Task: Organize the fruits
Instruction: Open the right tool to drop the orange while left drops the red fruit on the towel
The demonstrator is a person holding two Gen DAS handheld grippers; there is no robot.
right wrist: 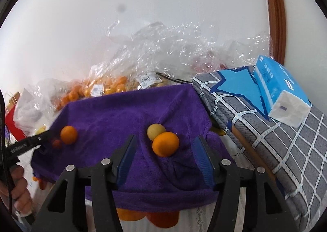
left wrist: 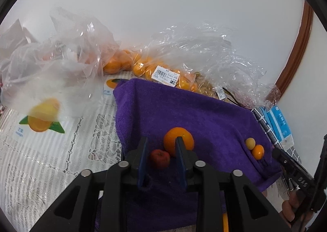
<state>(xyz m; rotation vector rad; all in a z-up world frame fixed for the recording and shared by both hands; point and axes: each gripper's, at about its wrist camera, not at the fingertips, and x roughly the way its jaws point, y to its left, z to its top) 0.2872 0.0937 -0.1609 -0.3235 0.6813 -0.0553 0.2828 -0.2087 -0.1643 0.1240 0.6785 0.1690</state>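
A purple towel [left wrist: 184,113] lies on the table. On it sit a large orange [left wrist: 178,140], a small red fruit [left wrist: 160,158], a small yellow fruit [left wrist: 250,142] and a small orange [left wrist: 257,151]. My left gripper [left wrist: 162,144] is open, its jaws either side of the red fruit, the right finger in front of the large orange. In the right wrist view my right gripper [right wrist: 165,146] is open just short of the small orange [right wrist: 165,143] and the yellow fruit [right wrist: 156,130]. The large orange [right wrist: 69,134] and red fruit [right wrist: 56,143] lie left on the towel [right wrist: 126,113].
Clear plastic bags of oranges [left wrist: 163,72] and crumpled plastic [left wrist: 61,64] stand behind the towel against the wall. A grey checked cushion [right wrist: 265,121] with a blue tissue pack [right wrist: 282,97] sits to the right. A lace tablecloth [left wrist: 51,160] with fruit labels lies left.
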